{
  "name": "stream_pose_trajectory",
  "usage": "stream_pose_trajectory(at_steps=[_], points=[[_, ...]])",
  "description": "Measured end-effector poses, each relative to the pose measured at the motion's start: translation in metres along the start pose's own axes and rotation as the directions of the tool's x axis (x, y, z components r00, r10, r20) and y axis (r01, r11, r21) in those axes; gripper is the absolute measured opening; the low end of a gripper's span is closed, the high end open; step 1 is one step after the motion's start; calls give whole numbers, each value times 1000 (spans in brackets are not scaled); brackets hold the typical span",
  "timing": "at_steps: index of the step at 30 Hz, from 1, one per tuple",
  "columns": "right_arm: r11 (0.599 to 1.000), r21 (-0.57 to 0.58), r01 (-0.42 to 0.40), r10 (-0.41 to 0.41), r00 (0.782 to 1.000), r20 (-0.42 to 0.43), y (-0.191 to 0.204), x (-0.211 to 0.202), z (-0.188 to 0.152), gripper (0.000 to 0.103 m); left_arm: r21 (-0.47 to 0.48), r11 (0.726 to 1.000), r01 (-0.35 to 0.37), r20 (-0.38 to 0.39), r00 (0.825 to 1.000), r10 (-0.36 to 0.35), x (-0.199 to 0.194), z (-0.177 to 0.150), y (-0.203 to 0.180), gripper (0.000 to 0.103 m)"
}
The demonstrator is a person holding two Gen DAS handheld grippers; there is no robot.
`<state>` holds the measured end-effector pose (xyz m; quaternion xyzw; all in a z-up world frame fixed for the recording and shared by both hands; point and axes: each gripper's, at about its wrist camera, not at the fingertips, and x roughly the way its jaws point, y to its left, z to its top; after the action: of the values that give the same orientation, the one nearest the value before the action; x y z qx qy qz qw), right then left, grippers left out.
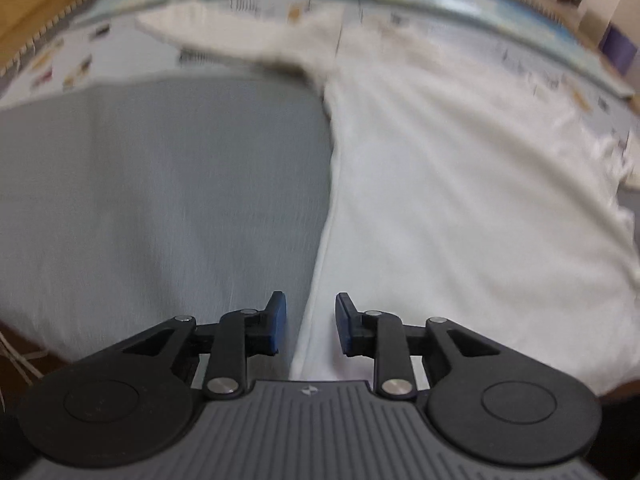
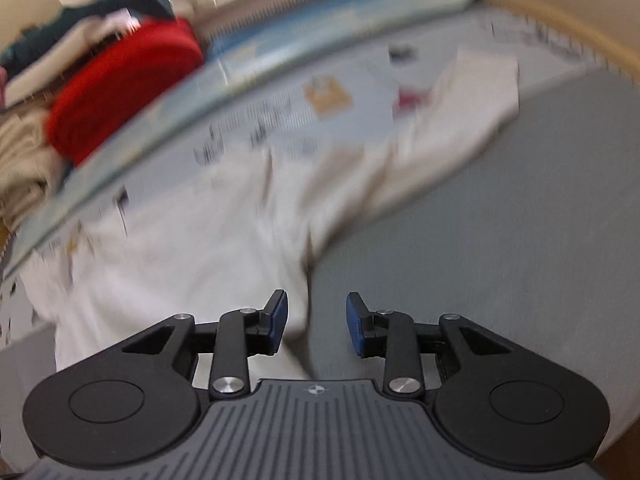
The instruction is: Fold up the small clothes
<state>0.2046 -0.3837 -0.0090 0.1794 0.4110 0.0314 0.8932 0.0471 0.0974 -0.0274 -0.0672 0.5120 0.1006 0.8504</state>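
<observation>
White long-sleeved top (image 1: 460,208), just the one, is spread flat on a grey sheet (image 1: 168,200) that covers the bed. Both views are pretty blurry, so fine detail is lost. In the left wrist view its body runs lengthwise away from the camera, hem end near the fingers and shoulders at the far side, and one sleeve (image 1: 224,40) sticks out sideways to the left from the shoulder, onto a pale printed cloth (image 1: 64,60). In the right wrist view that same kind of long sleeve (image 2: 452,120) angles up and to the right from the body.

Two grippers, one per view. The left gripper (image 1: 311,324) hangs over the top's side edge, fingers (image 1: 278,320) parted a little with nothing pinched. The right gripper (image 2: 317,324) is also narrowly parted and empty, right over the top's other edge.

Beyond the top, one red folded item (image 2: 124,88) sits beside some beige cloth (image 2: 20,152).
</observation>
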Motion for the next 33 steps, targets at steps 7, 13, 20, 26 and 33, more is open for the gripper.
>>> stream_pose_trajectory(at_steps=[7,13,20,26,33], points=[[1000,16,-25,23,997,72,11,31,43,34,85,995,58,161,984,-71,-31,77,-46,30],[998,-47,-28,30,999,44,41,81,68,31,122,986,118,203,969,-141,-2,173,-75,0],[1000,-29,-1,1,1000,-6,54,145,86,28,39,976,215,184,958,-218,77,234,-68,0],[997,-71,40,-44,997,-58,57,198,92,30,-61,972,225,167,963,-212,151,268,-46,1],[976,-213,37,-59,993,-99,78,238,87,34,-94,977,193,134,974,-180,201,287,-47,59]])
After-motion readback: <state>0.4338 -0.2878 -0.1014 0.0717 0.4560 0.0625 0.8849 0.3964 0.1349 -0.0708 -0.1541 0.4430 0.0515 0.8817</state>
